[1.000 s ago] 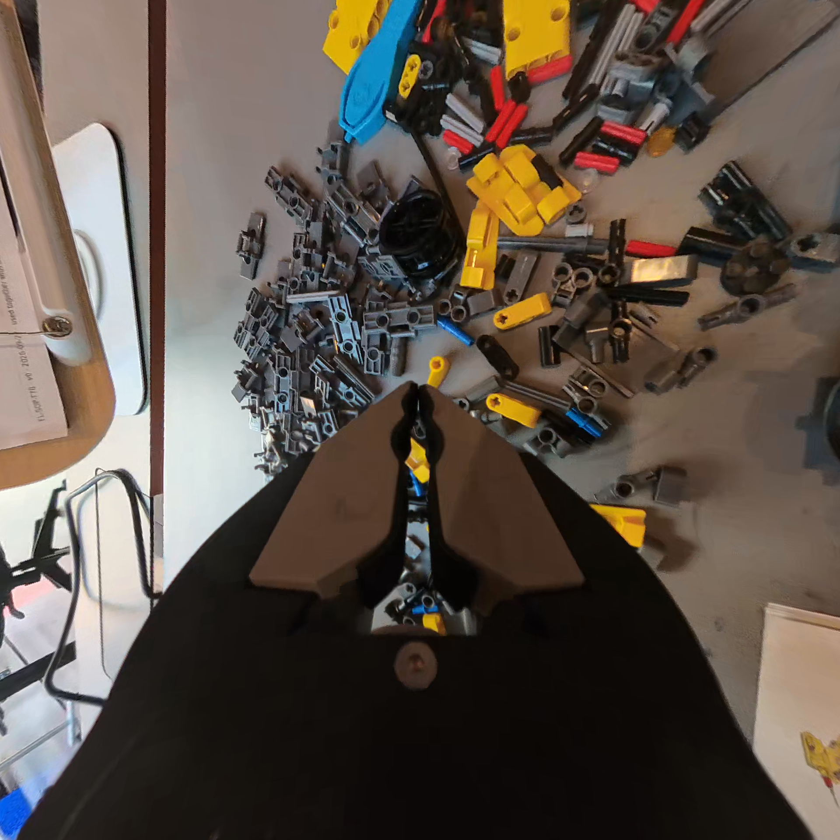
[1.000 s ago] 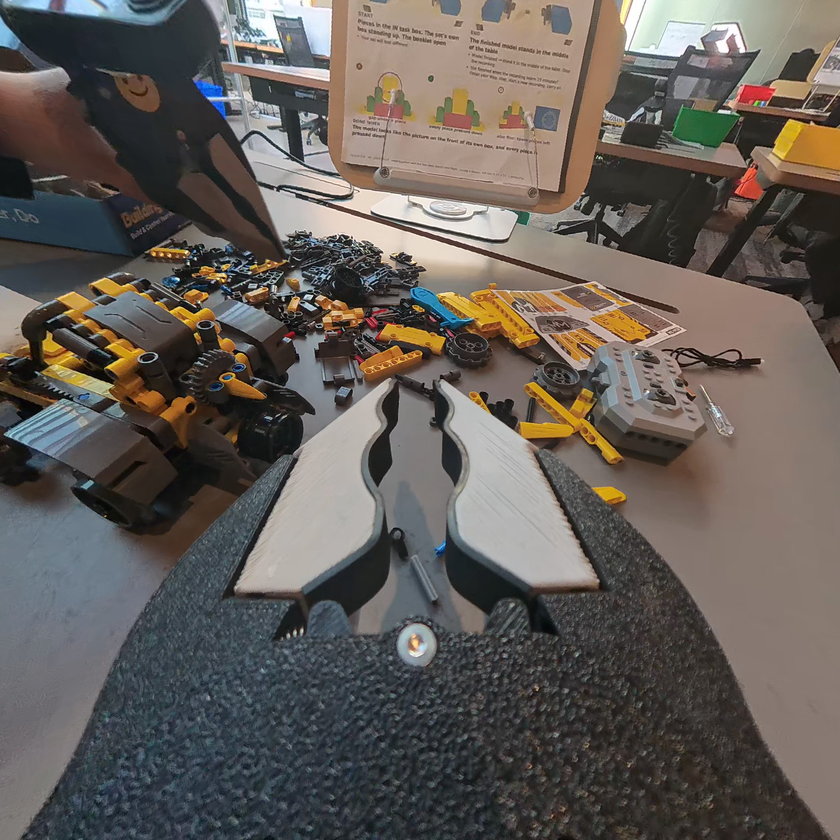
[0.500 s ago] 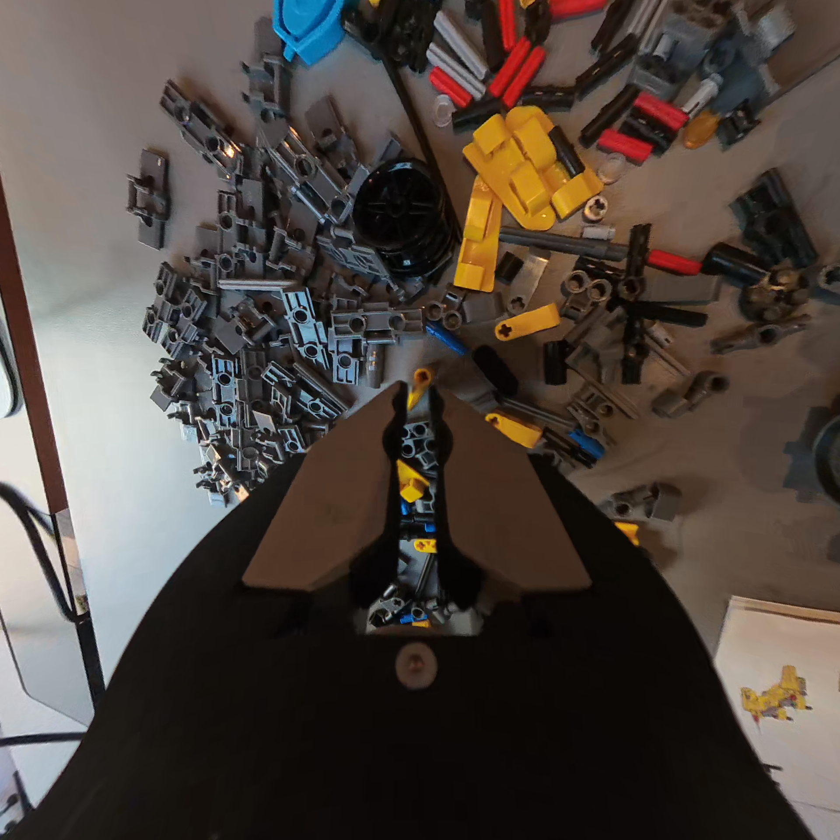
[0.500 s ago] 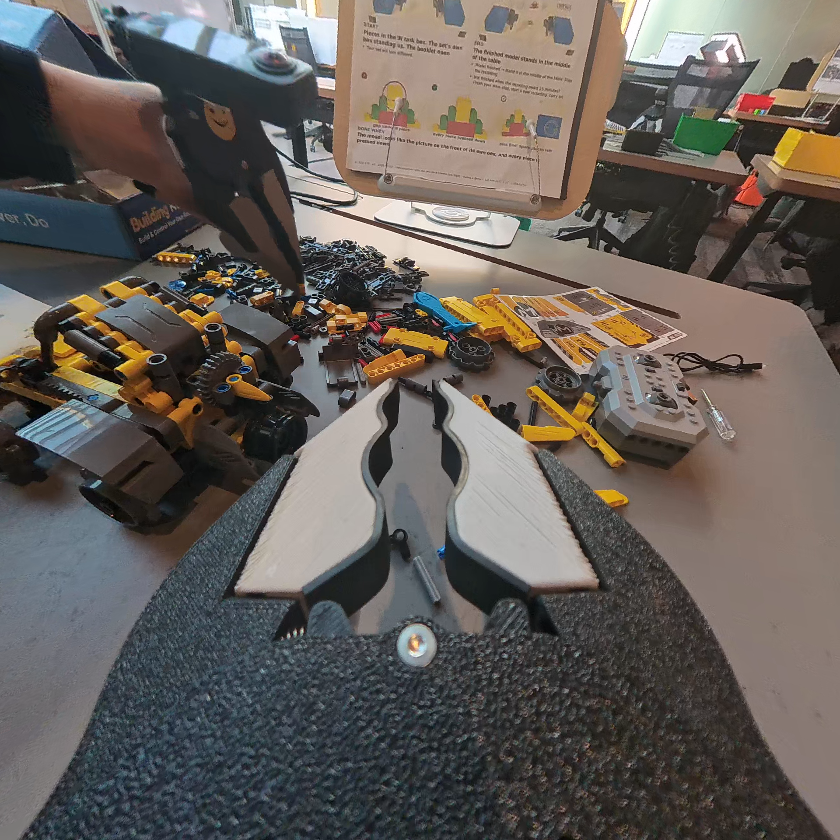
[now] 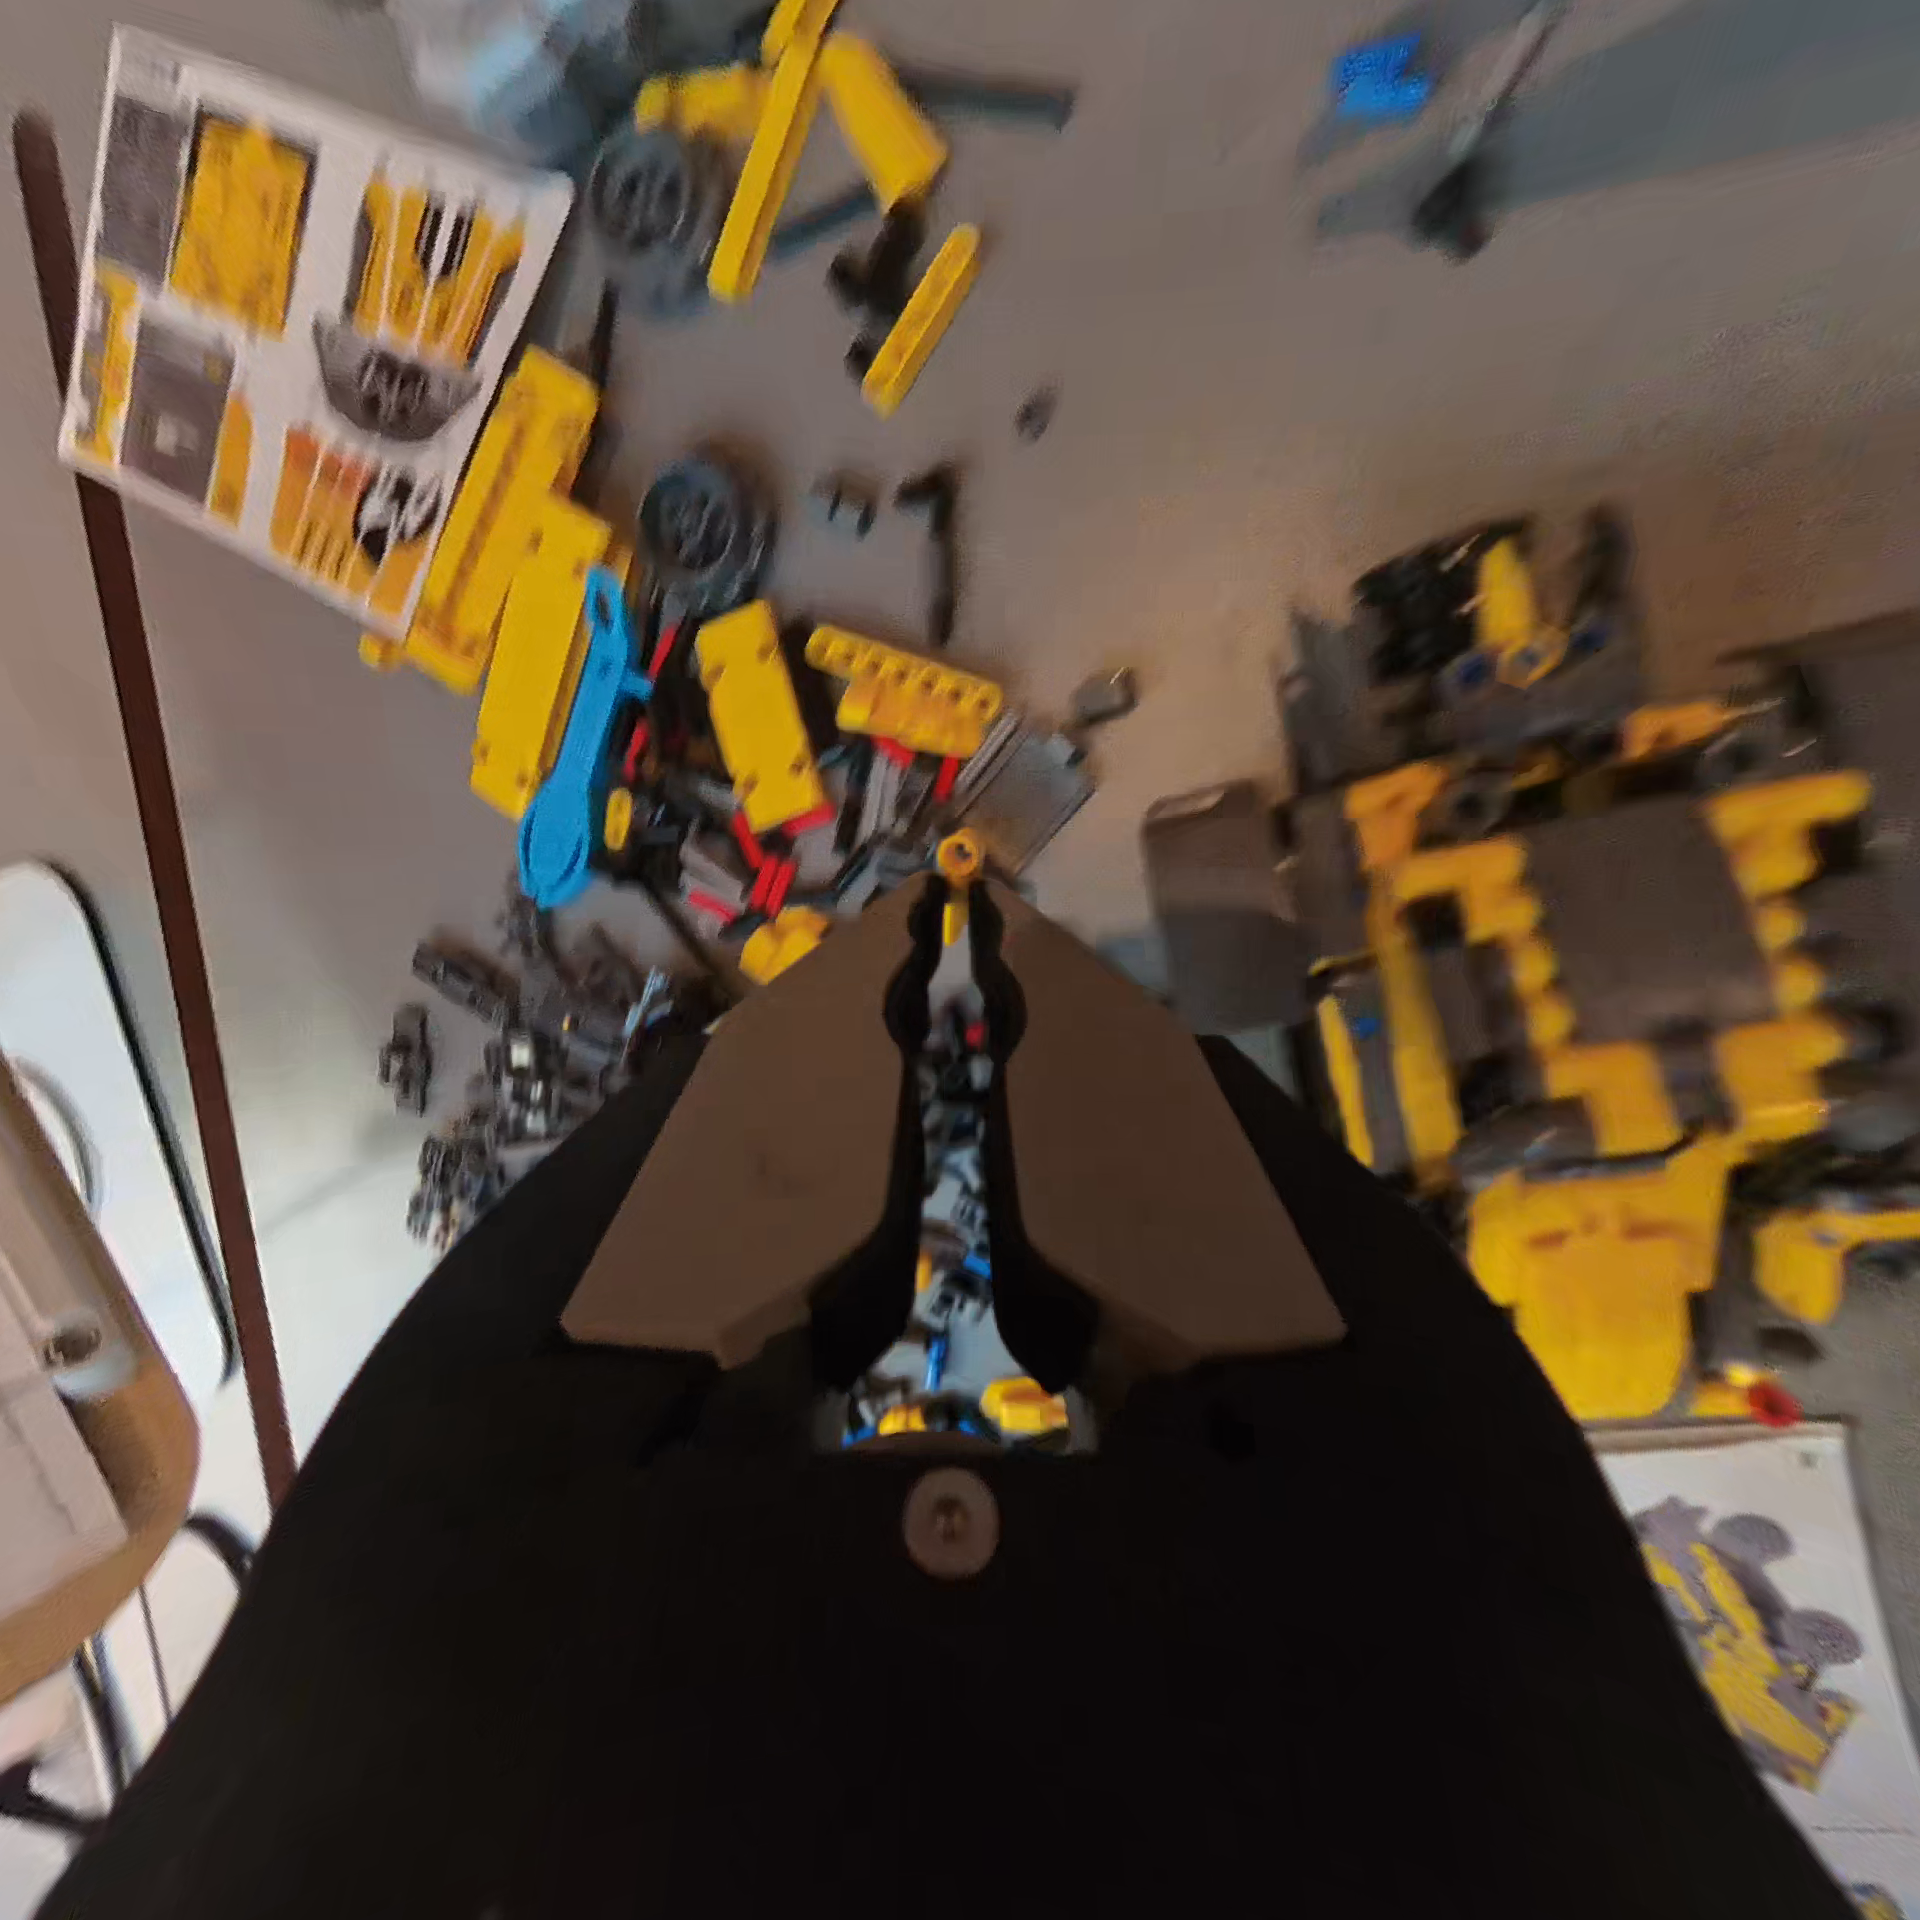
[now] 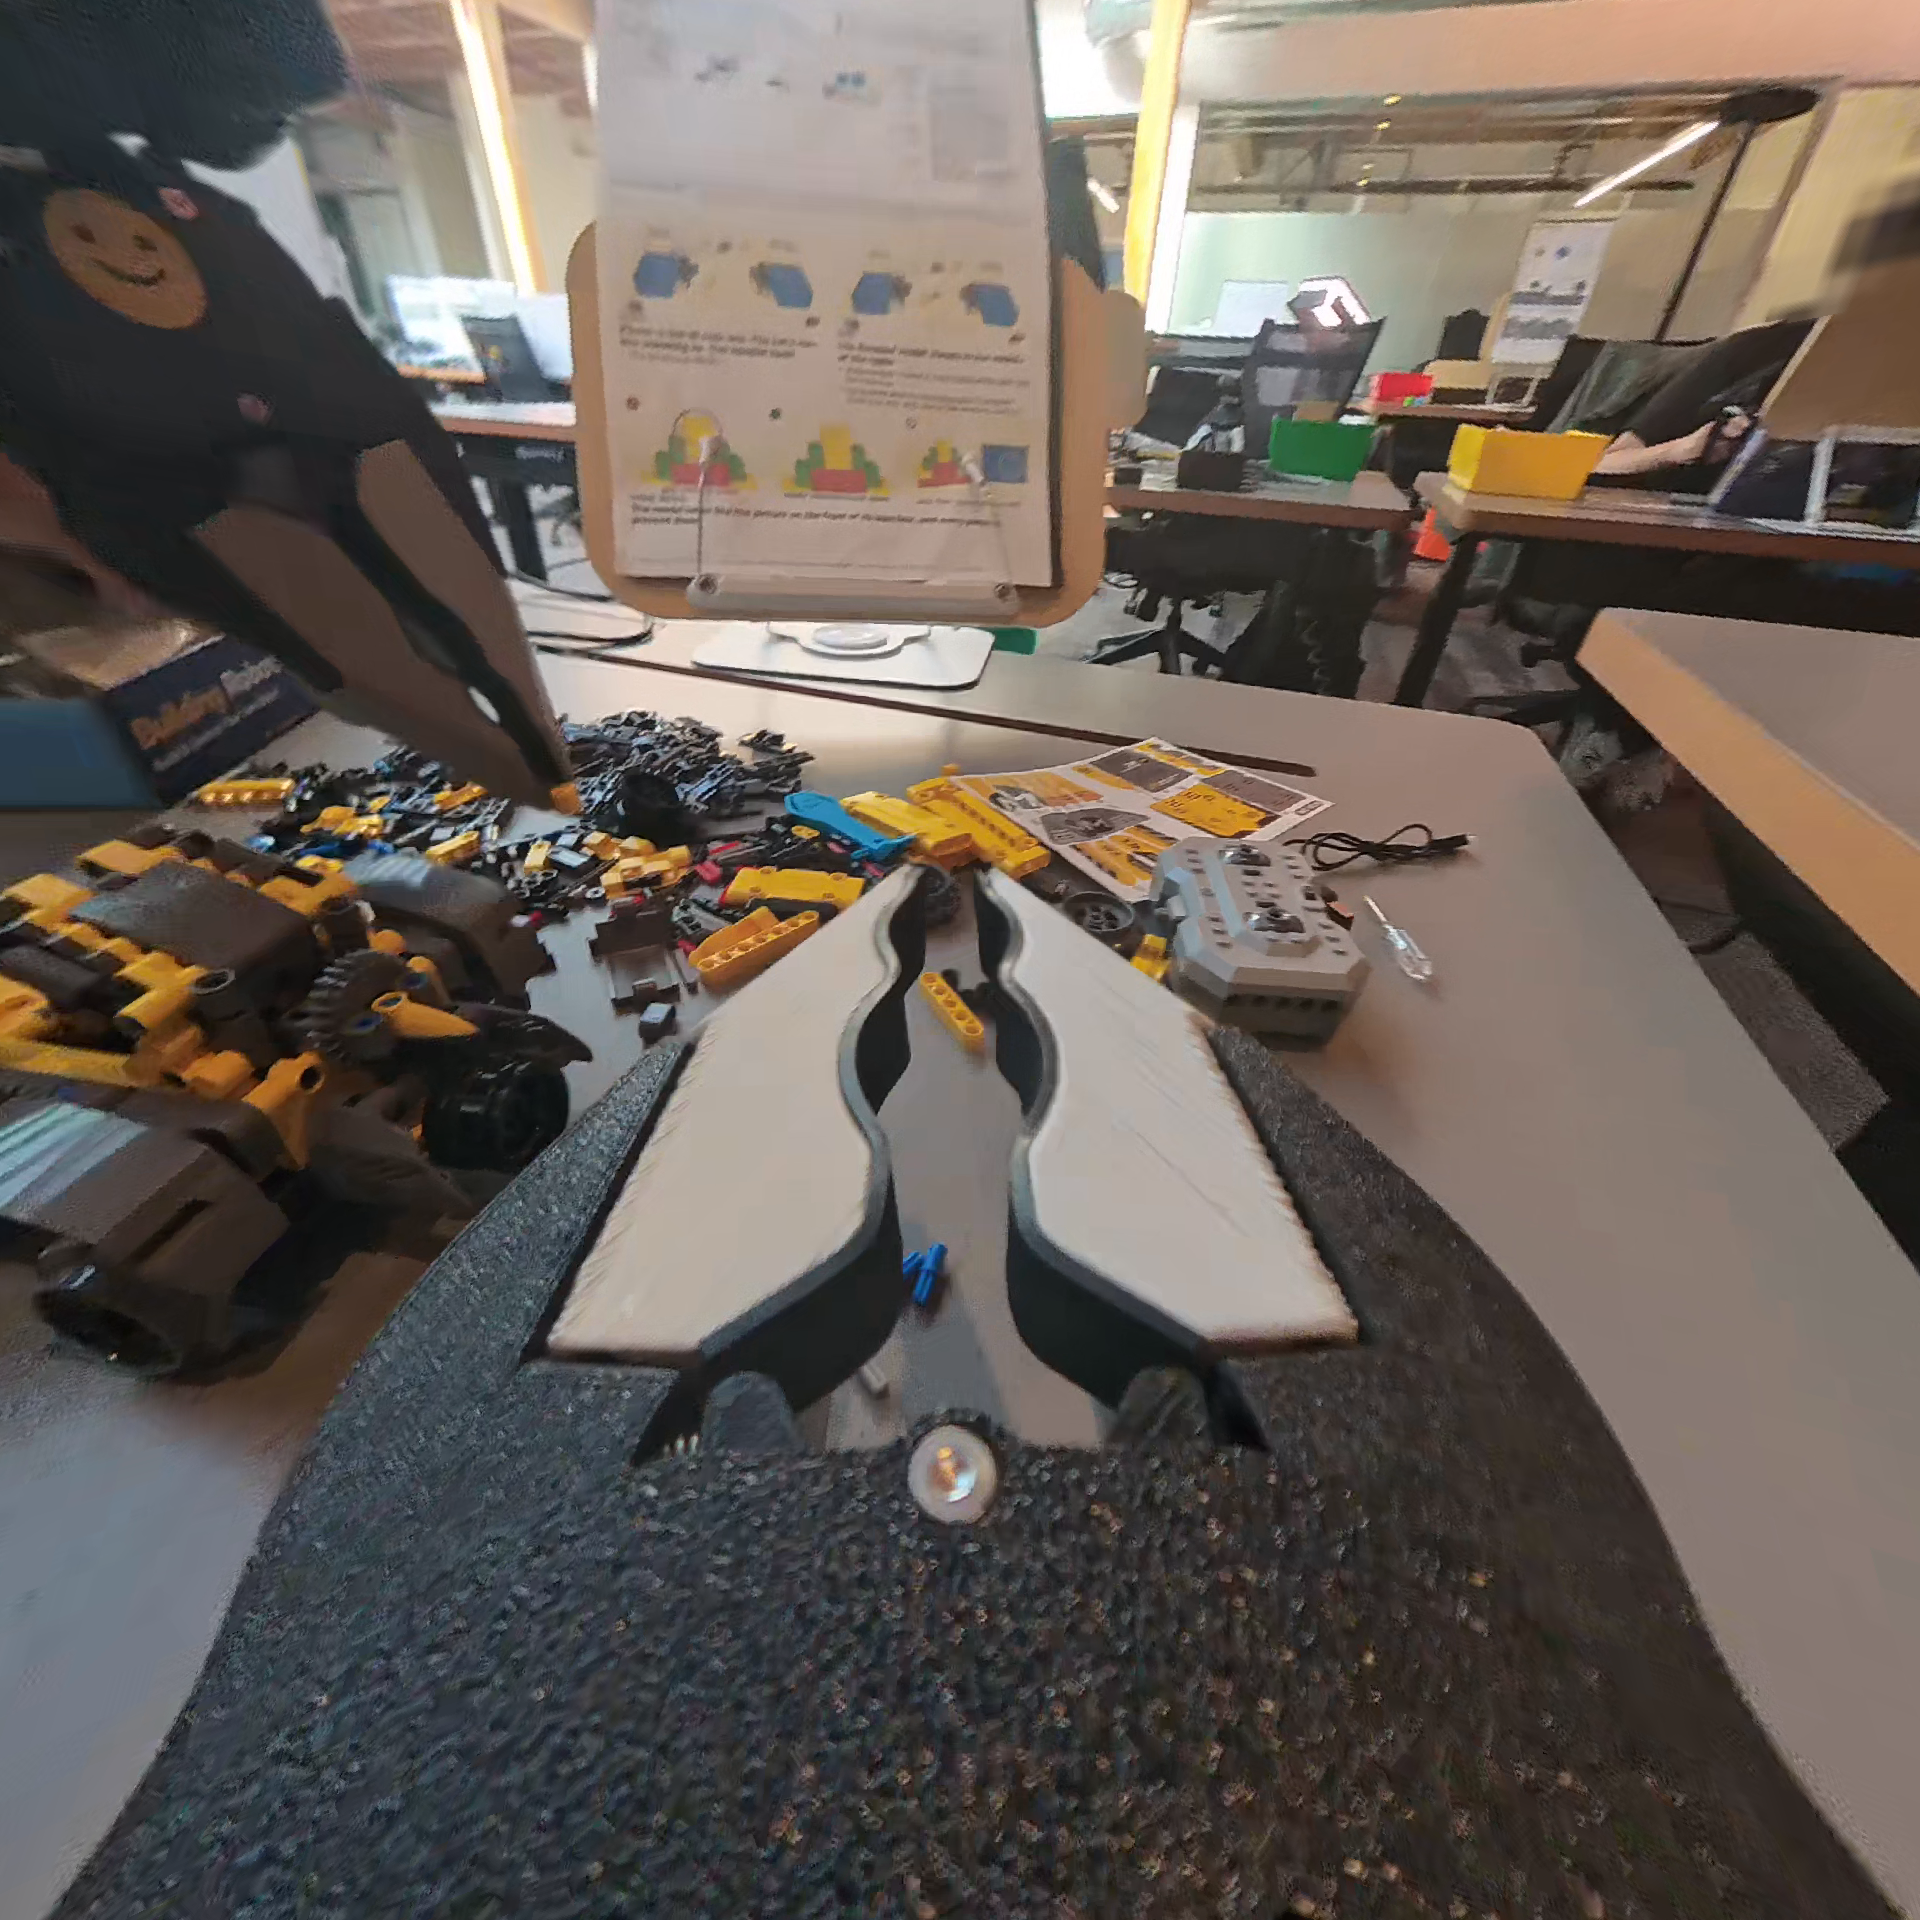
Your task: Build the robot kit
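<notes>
The left gripper (image 5: 954, 902) was clamped on a small yellow connector piece (image 5: 954, 873), which stuck out past the fingertips above a grey table (image 5: 1299, 364) strewn with plastic building parts. This view was badly blurred, so the piece's exact shape could not be made out. Just beyond it lay a heap of yellow, red and black parts with a blue tool (image 5: 577, 764) at its left edge. A printed parts sheet (image 5: 281, 312) lay farther off to the left, and a half-built yellow and grey vehicle (image 5: 1579, 987) sat to the right.

In the right wrist view, the right gripper (image 6: 948, 883) hung above the table with its fingers slightly apart and nothing between them. Seen through the gap, a short yellow beam (image 6: 951, 1008) and a small blue pin (image 6: 925, 1270) lay on the table. A grey controller (image 6: 1262, 951) sat just to the right, with a black cable (image 6: 1382, 844) near it. Behind stood an instruction board (image 6: 831, 343) on a stand.
</notes>
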A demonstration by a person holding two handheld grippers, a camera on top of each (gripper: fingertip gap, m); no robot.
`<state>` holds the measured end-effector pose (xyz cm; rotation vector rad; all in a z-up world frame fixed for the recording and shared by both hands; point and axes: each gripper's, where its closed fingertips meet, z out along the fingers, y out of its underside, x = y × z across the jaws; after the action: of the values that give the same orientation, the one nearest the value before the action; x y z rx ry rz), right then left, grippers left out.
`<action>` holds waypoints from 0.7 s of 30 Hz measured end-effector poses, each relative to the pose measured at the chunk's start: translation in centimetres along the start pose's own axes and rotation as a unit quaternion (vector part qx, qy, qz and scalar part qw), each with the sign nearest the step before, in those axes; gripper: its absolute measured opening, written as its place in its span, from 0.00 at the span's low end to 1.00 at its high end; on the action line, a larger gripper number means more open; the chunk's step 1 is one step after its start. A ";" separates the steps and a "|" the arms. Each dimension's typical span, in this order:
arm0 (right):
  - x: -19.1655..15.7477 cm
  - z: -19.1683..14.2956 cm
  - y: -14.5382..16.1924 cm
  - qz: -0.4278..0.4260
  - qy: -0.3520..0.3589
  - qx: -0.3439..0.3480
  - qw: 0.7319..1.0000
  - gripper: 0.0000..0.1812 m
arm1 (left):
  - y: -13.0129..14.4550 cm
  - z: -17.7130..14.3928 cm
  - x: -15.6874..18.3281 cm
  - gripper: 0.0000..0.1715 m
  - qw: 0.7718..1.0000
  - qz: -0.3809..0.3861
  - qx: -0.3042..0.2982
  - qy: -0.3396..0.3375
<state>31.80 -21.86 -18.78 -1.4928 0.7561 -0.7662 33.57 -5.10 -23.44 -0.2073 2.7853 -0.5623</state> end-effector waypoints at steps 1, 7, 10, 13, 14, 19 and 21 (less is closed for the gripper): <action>0.8 -0.3 -0.2 0.011 0.015 0.009 1.000 0.03 | -1.9 0.3 1.1 0.00 1.000 0.019 0.007 0.012; 2.8 -1.3 -0.6 0.056 0.042 0.035 0.997 0.03 | -8.8 5.0 6.5 0.01 0.991 0.114 -0.016 0.064; 3.4 -1.3 -0.2 0.058 0.058 0.025 0.996 0.04 | -9.3 7.3 7.5 0.01 0.987 0.129 -0.046 0.079; 3.9 -1.2 0.2 0.067 0.068 0.019 0.995 0.04 | -9.7 8.6 8.2 0.01 0.986 0.126 -0.047 0.100; 4.0 -1.2 0.3 0.071 0.068 0.017 0.995 0.03 | -9.8 8.8 8.6 0.01 0.985 0.124 -0.048 0.109; 3.9 -1.0 0.5 0.078 0.059 0.014 0.995 0.04 | -9.4 9.6 8.2 0.06 0.986 0.122 -0.064 0.096; 3.7 -0.9 0.4 0.075 0.056 0.014 0.996 0.04 | -9.6 8.7 7.9 0.16 0.988 0.105 -0.055 0.099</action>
<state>33.14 -25.48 -19.04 -1.3609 0.9267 -0.7476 29.62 -18.54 -29.28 0.1255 2.9837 -0.3961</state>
